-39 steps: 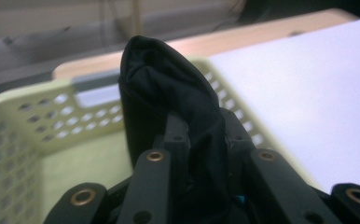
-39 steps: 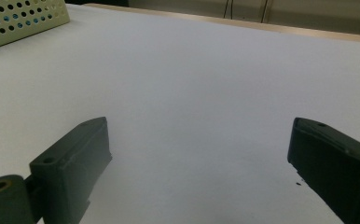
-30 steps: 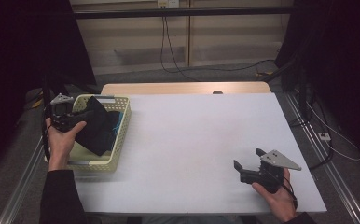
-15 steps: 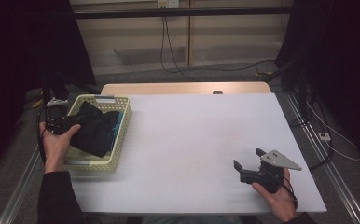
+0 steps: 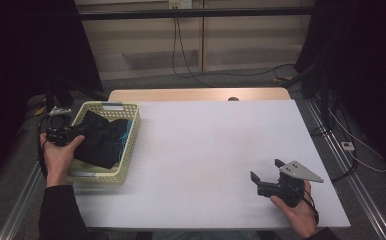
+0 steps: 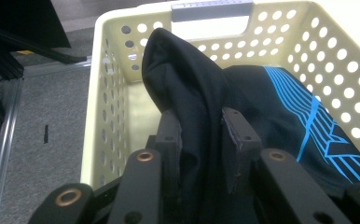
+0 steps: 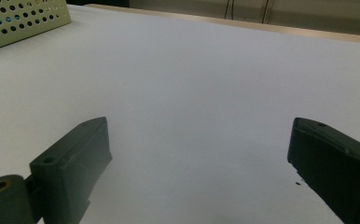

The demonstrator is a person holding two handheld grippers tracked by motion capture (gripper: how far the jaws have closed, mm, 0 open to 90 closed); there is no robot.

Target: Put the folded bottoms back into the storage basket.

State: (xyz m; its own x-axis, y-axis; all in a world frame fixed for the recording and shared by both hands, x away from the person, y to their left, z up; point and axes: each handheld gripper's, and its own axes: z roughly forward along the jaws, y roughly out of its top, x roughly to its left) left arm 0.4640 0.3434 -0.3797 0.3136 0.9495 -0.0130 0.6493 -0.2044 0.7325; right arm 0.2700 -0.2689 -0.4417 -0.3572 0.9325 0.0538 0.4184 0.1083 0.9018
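Observation:
A black garment with blue line print lies bunched in the pale yellow perforated basket at the table's left. My left gripper reaches over the basket's left wall. In the left gripper view a raised fold of the garment stands between its two jaws, and both pads touch the cloth. These jaws have just been opening, with the fold still between them. My right gripper rests at the front right of the white table, open, with nothing between its jaws.
The basket's rim and grey handle are at the far end. A corner of the basket appears far off in the right gripper view. White table top stretches between the hands. Cables lie on the floor behind the table.
The garment, held up over the basket before, has sunk into it. My left hand has drawn slightly left toward the basket's outer wall. The right gripper has not moved.

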